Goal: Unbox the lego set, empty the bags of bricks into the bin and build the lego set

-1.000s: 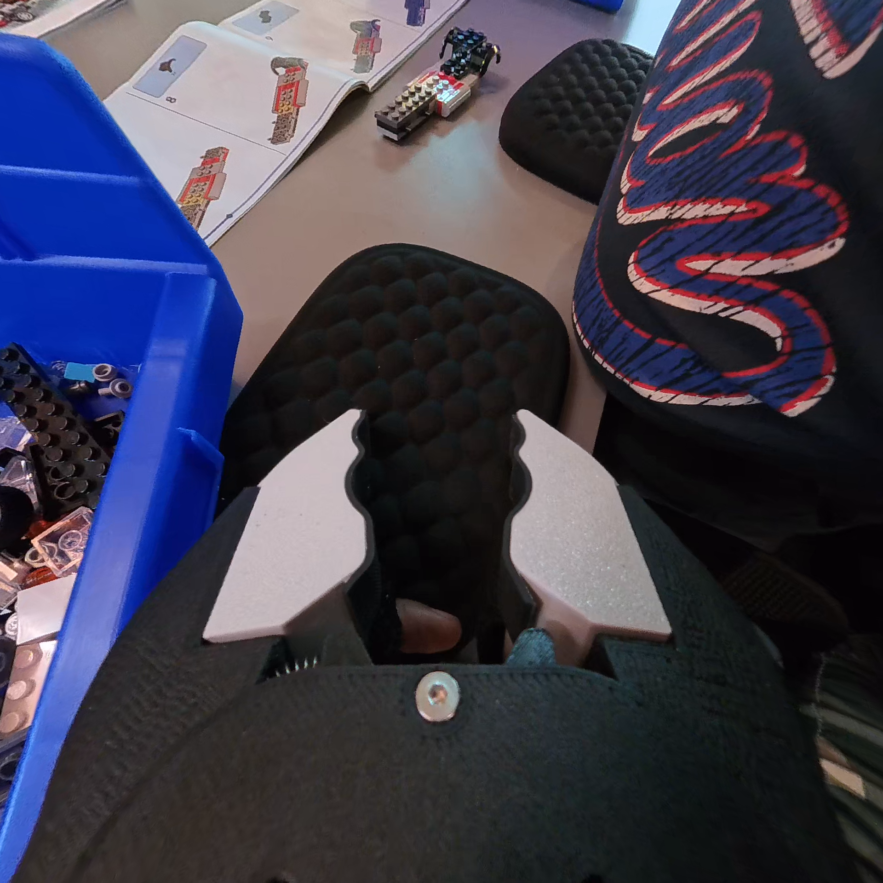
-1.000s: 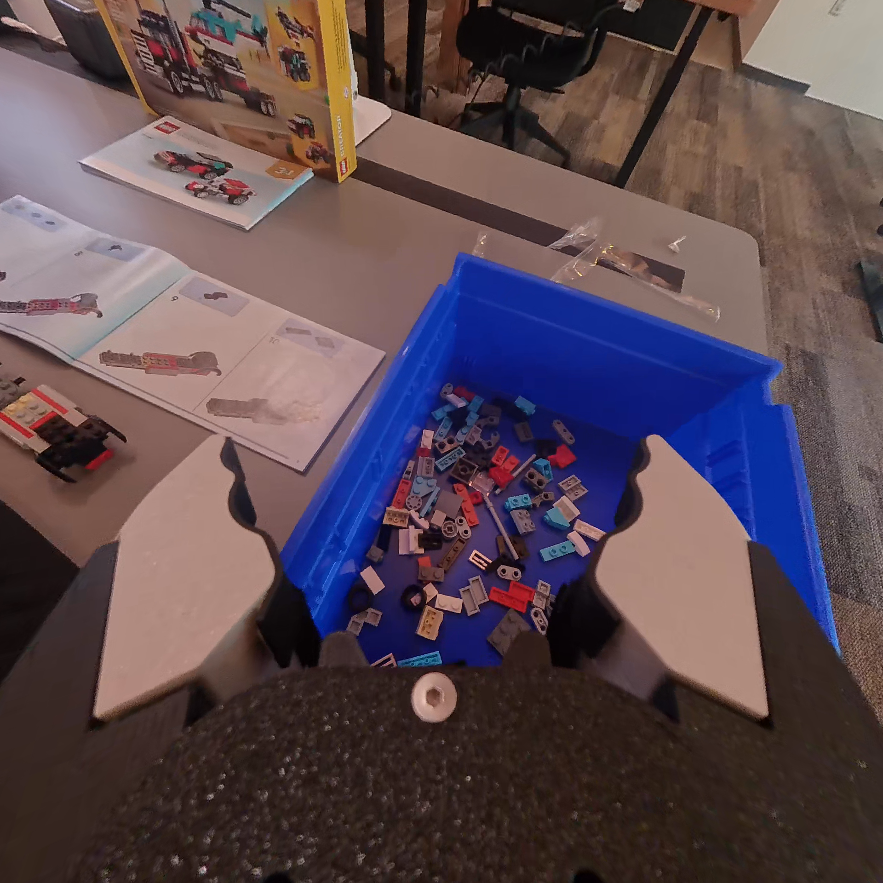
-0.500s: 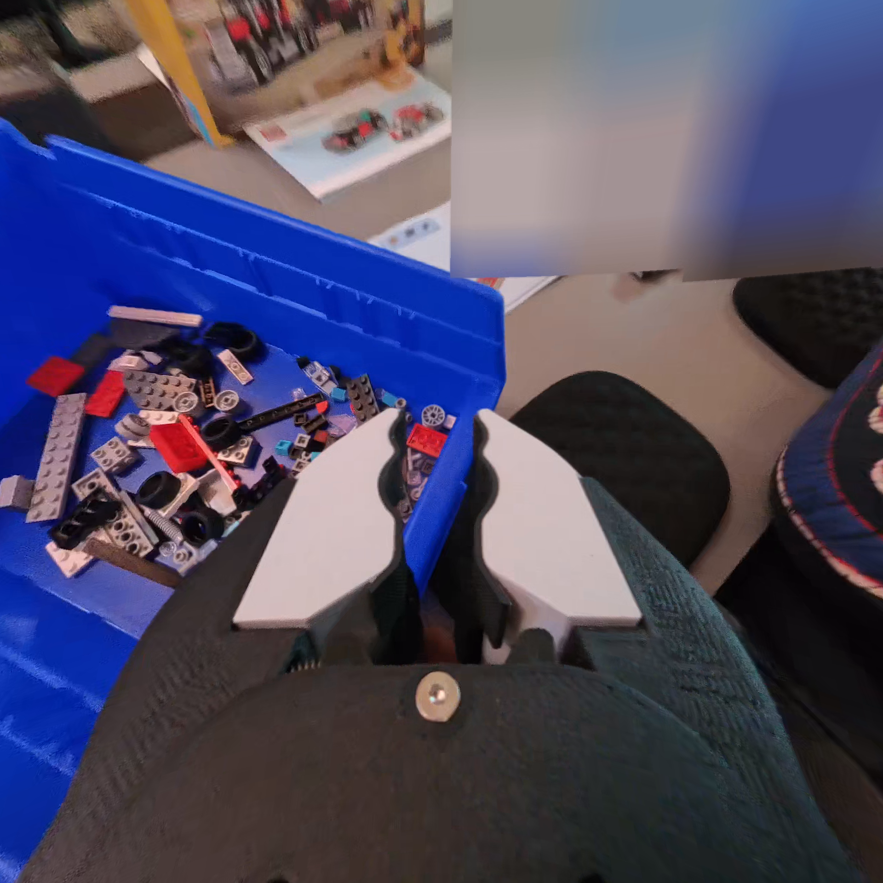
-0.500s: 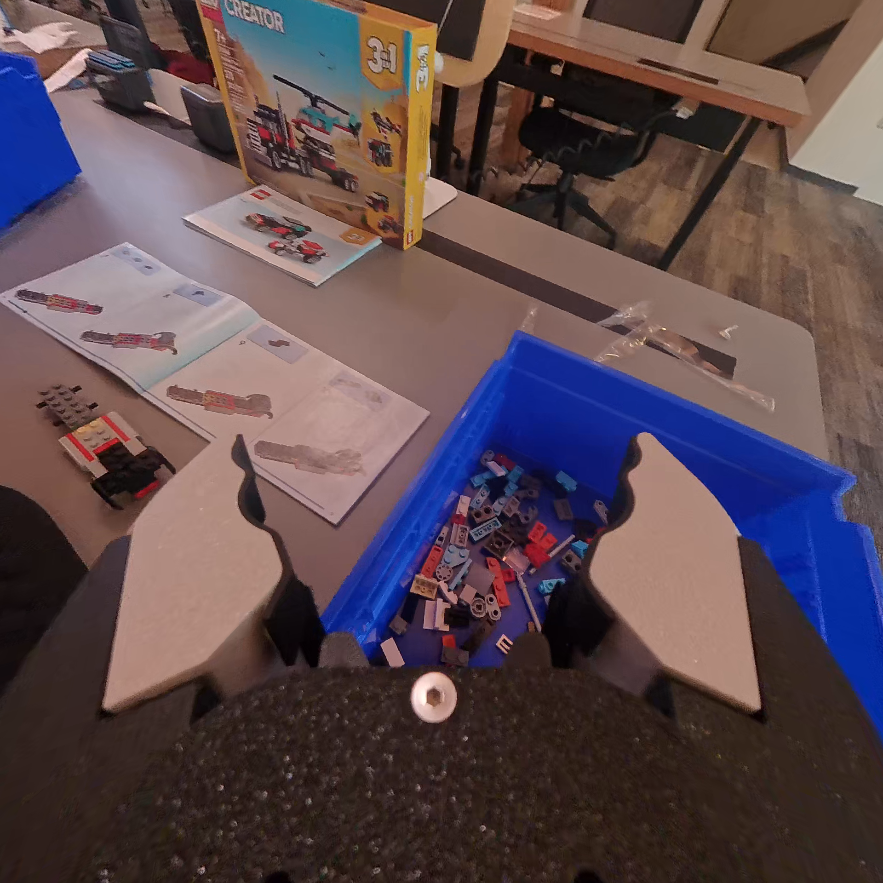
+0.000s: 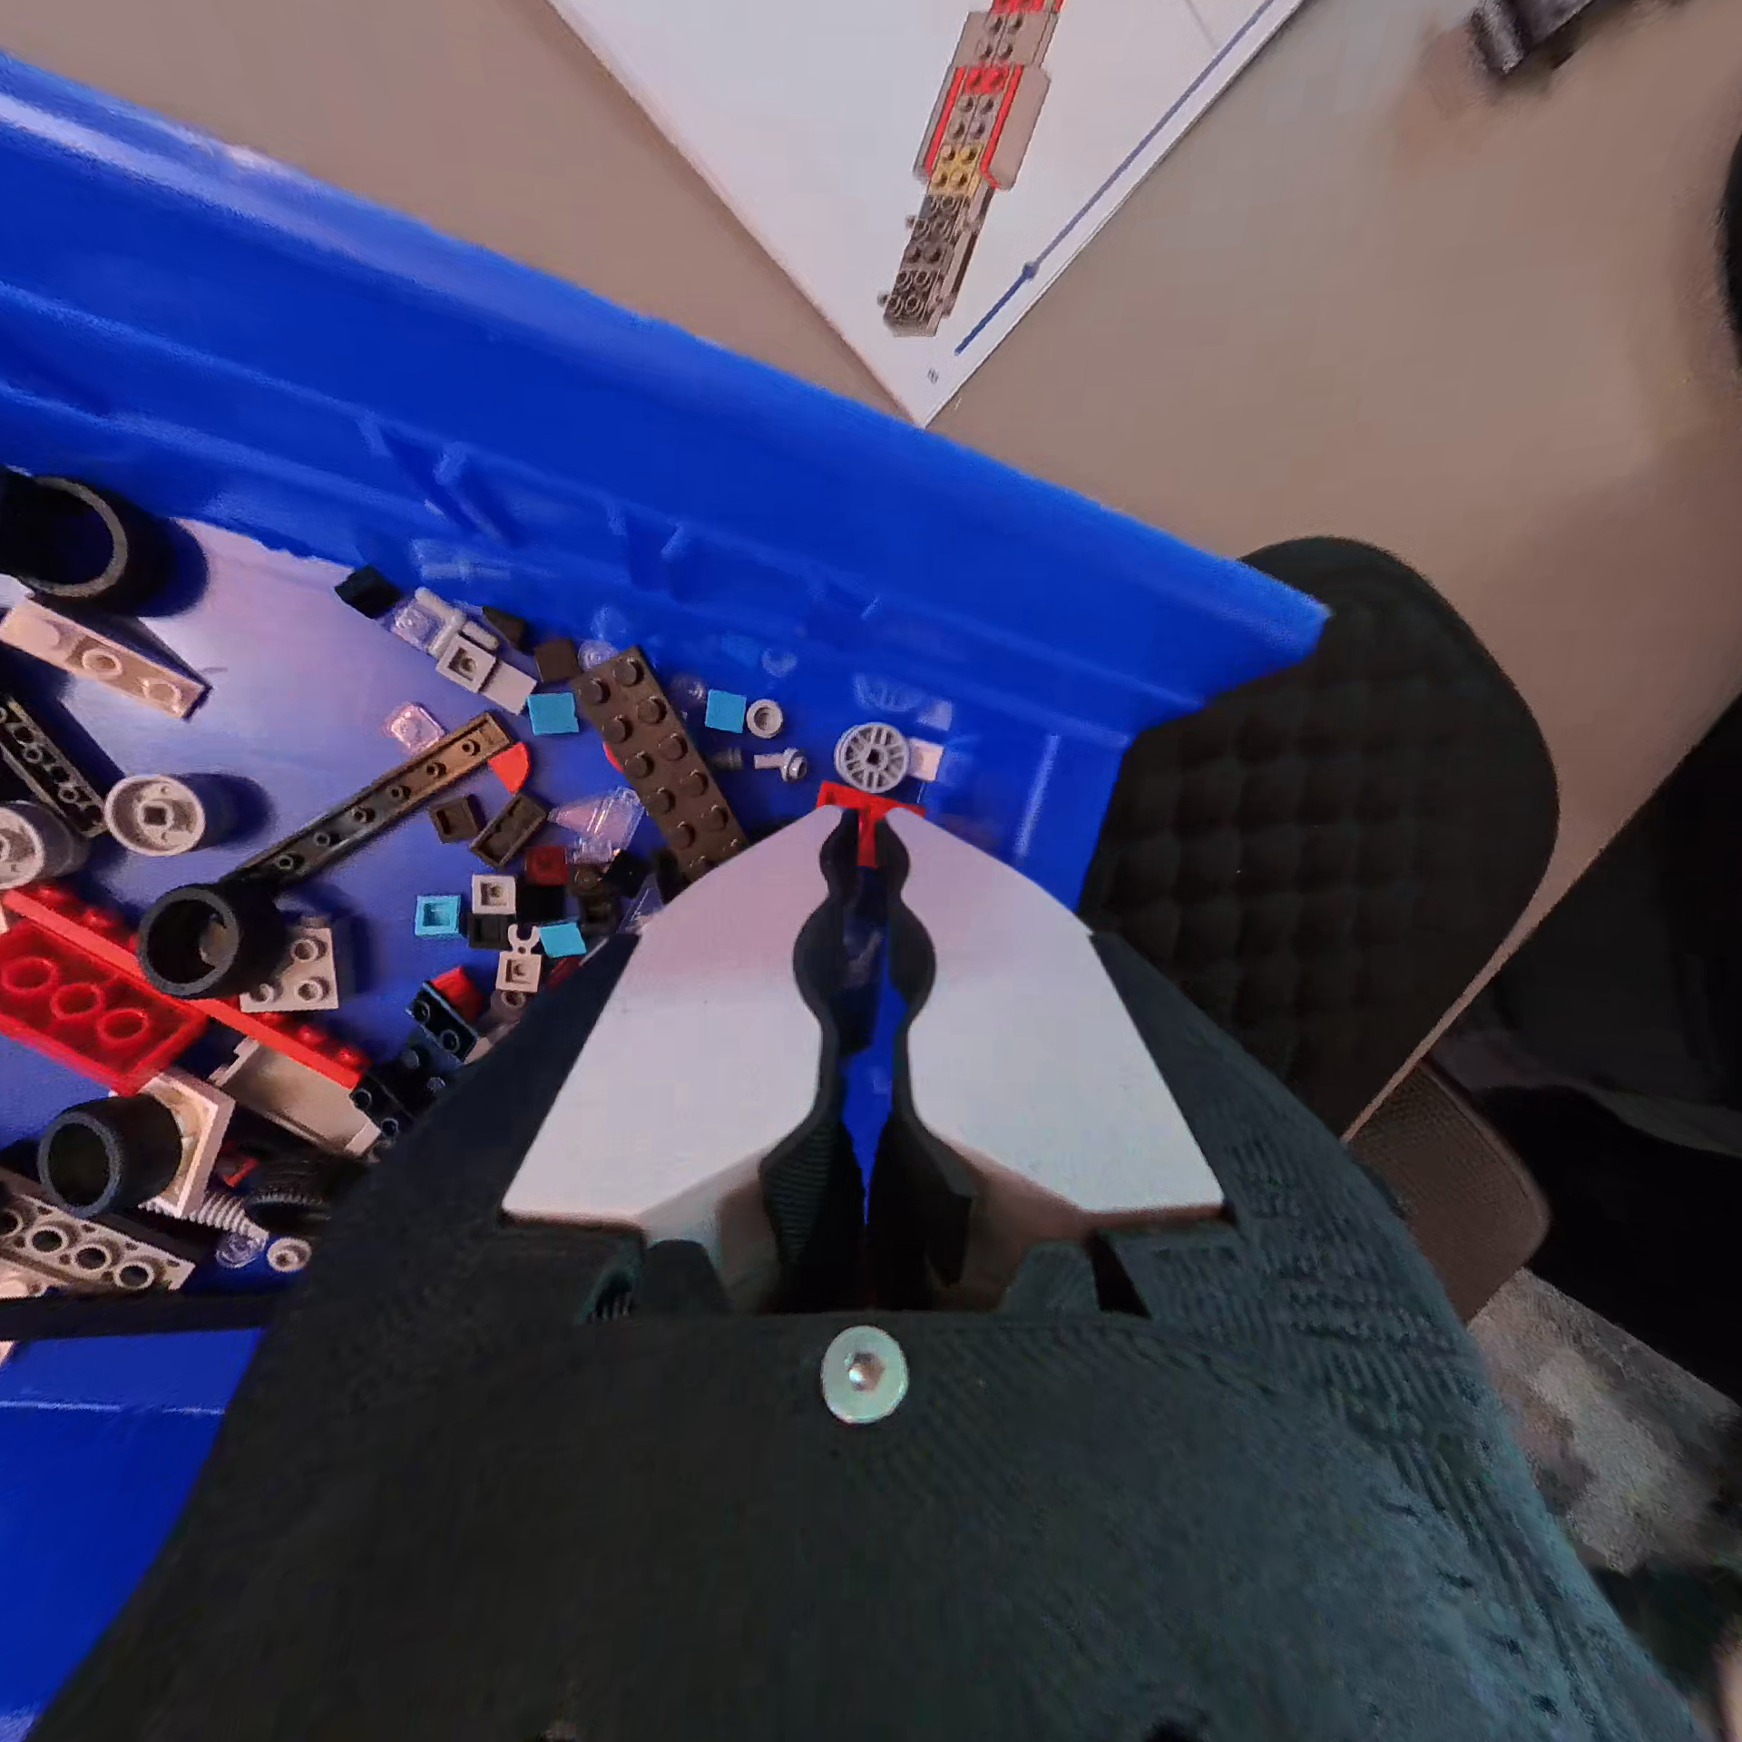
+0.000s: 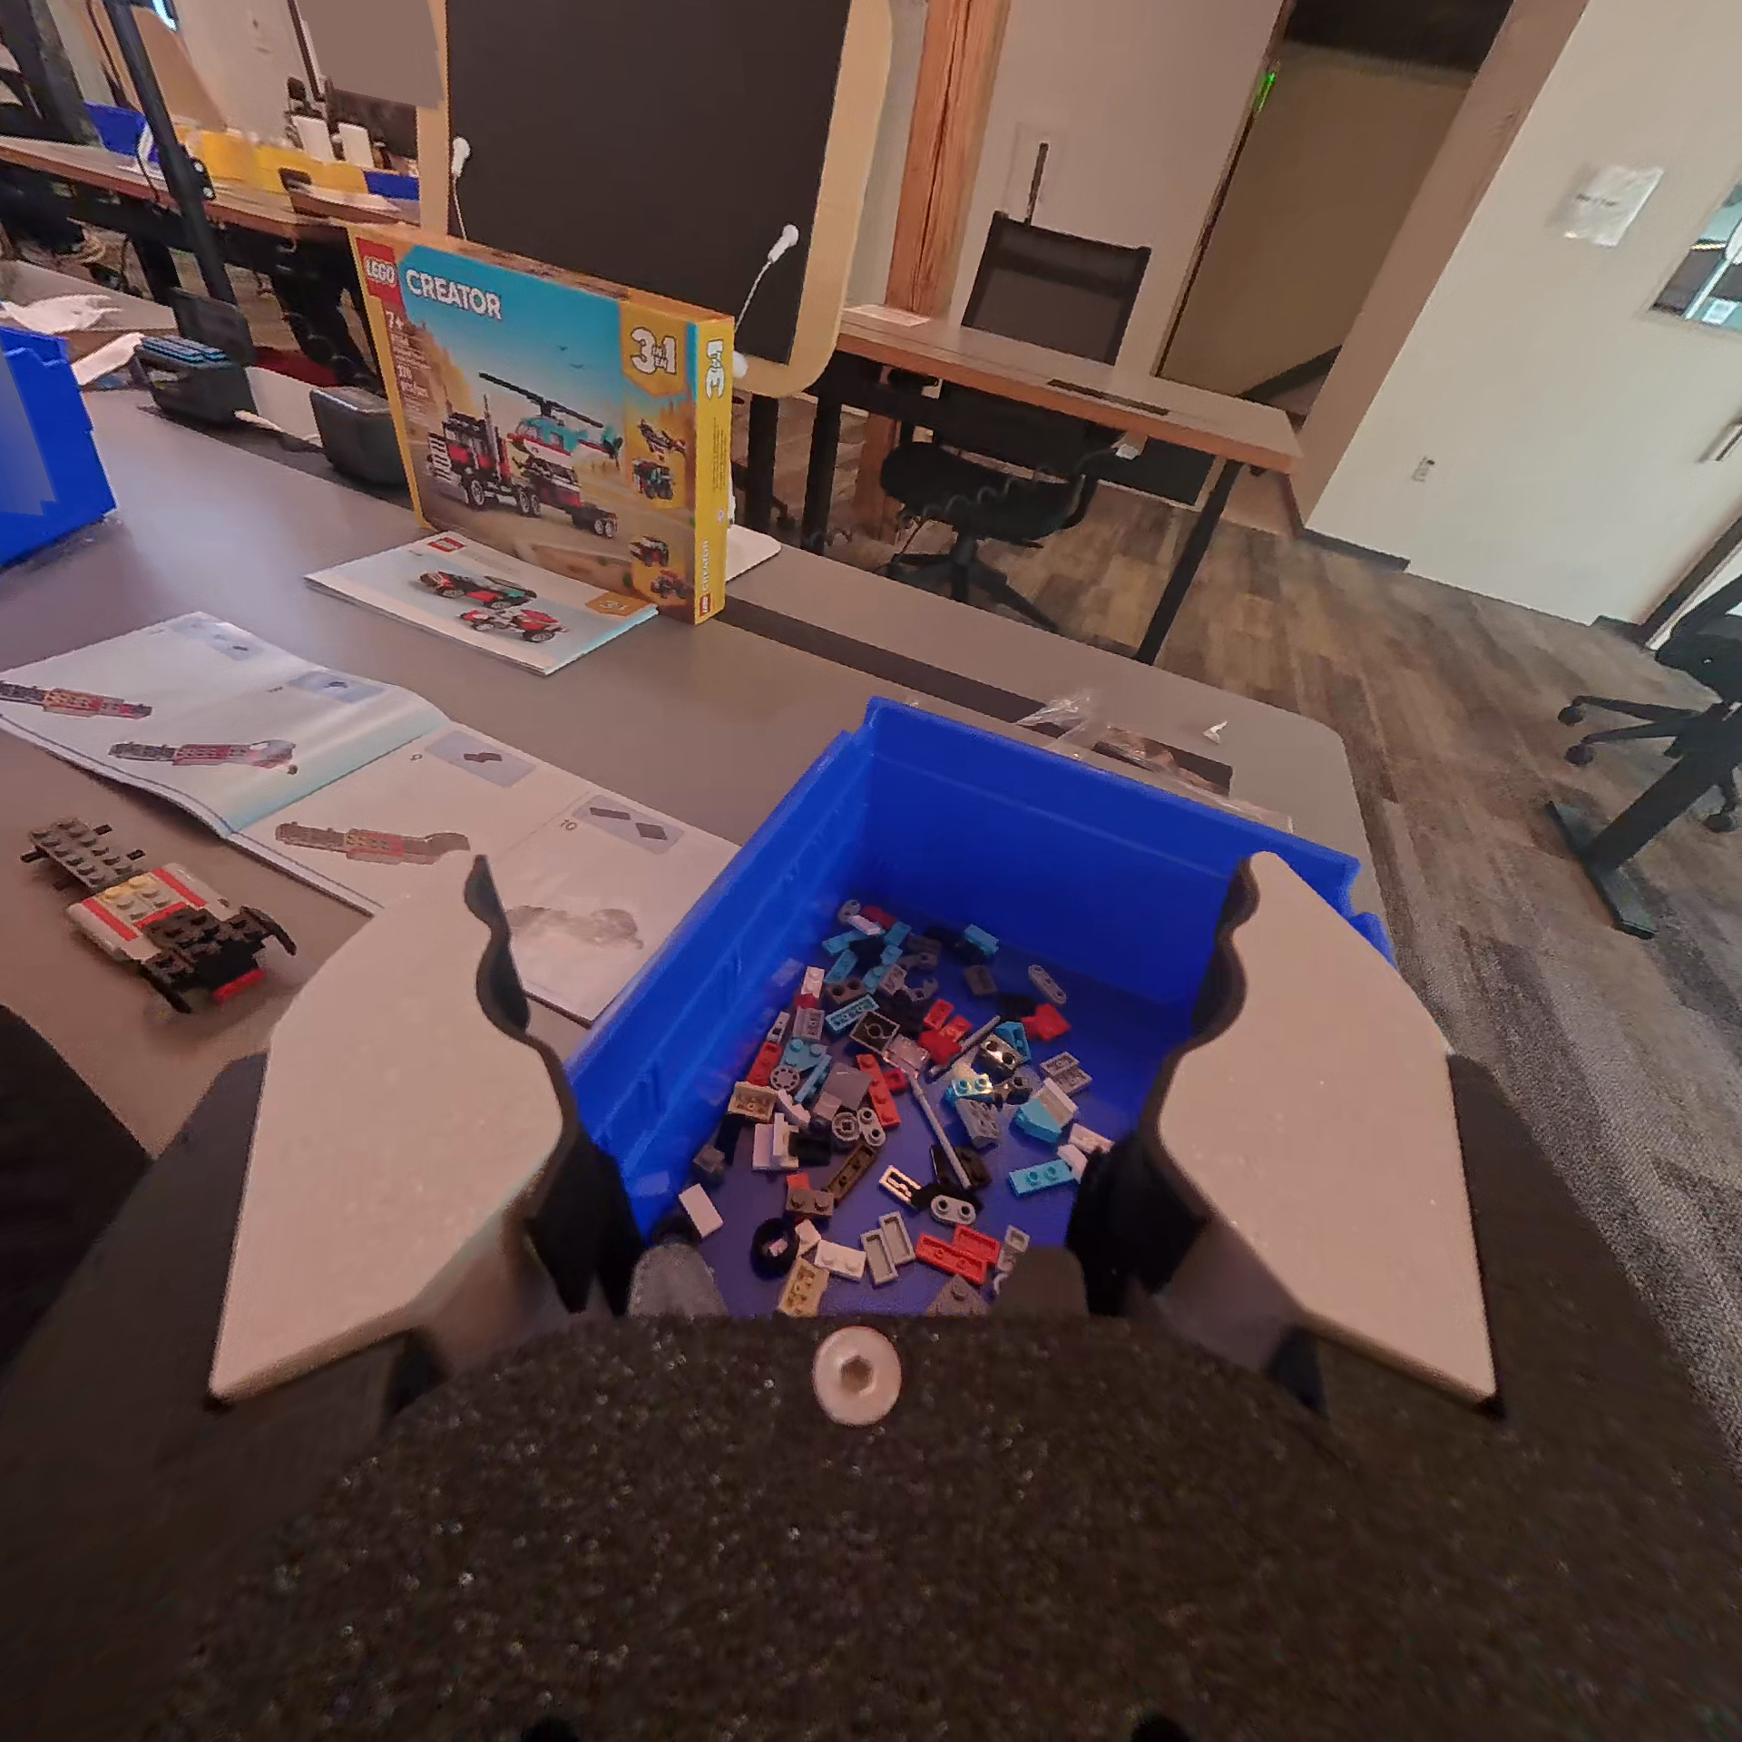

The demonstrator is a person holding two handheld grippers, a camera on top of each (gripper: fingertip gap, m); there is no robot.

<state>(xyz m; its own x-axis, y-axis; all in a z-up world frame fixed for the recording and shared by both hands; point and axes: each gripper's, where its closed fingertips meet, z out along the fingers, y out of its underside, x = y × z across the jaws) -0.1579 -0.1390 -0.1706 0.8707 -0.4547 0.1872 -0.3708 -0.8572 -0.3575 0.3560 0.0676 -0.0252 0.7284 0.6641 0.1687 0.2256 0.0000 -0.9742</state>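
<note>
Red brick [image 5: 860, 822] sits pinched in the left gripper [image 5: 862, 829] by the blue bin's [image 5: 660, 490] near corner; right gripper [image 6: 862, 952] hangs released above loose bricks [image 6: 905, 1084]. Beyond, the part-built model [image 6: 156, 919] lies by the open booklet [image 6: 311, 754]; most building remains

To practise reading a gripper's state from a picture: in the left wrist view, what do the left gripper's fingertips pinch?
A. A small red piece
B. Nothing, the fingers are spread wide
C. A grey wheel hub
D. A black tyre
A: the left gripper has its fingertips nearly together on a small red piece, low inside the blue bin.
</note>
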